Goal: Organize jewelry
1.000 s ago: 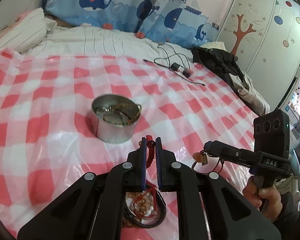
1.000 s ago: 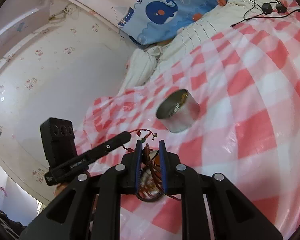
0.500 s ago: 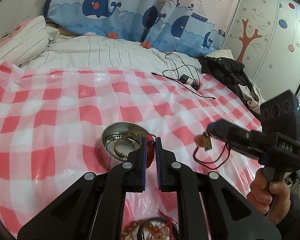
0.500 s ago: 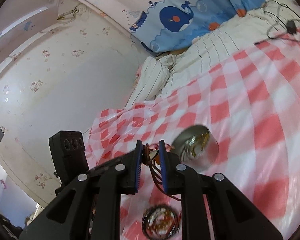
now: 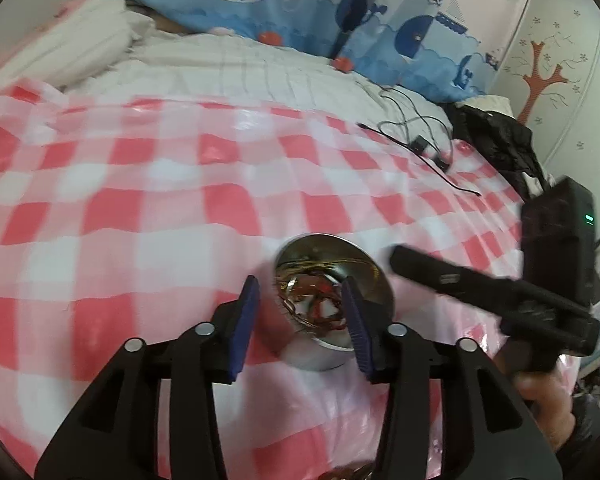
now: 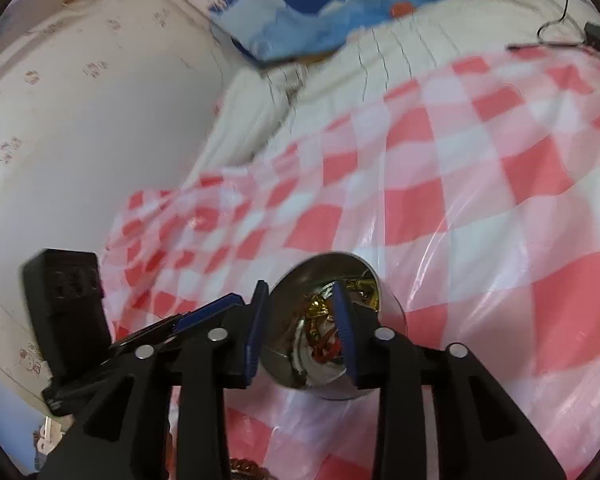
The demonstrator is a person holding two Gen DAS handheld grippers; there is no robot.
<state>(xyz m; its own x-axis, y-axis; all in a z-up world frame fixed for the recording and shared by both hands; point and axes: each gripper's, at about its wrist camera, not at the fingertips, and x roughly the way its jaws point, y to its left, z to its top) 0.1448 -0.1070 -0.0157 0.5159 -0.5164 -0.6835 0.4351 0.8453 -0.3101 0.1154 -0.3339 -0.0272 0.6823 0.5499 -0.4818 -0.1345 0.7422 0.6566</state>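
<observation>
A child's bedroom at home: bed under a red-checked plastic sheet, whale-print bedding at 12 o'clock, wardrobe door with tree decals at 2 o'clock.

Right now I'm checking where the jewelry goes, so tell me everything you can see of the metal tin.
The metal tin is a small round, shiny, silver-coloured container with no lid, standing upright on the red-and-white checked plastic sheet. Inside lies tangled jewelry: gold chain and red cord, mirrored in its walls. Both pairs of jaws stand open just above it, pinching nothing; whether they touch the rim is unclear.
</observation>
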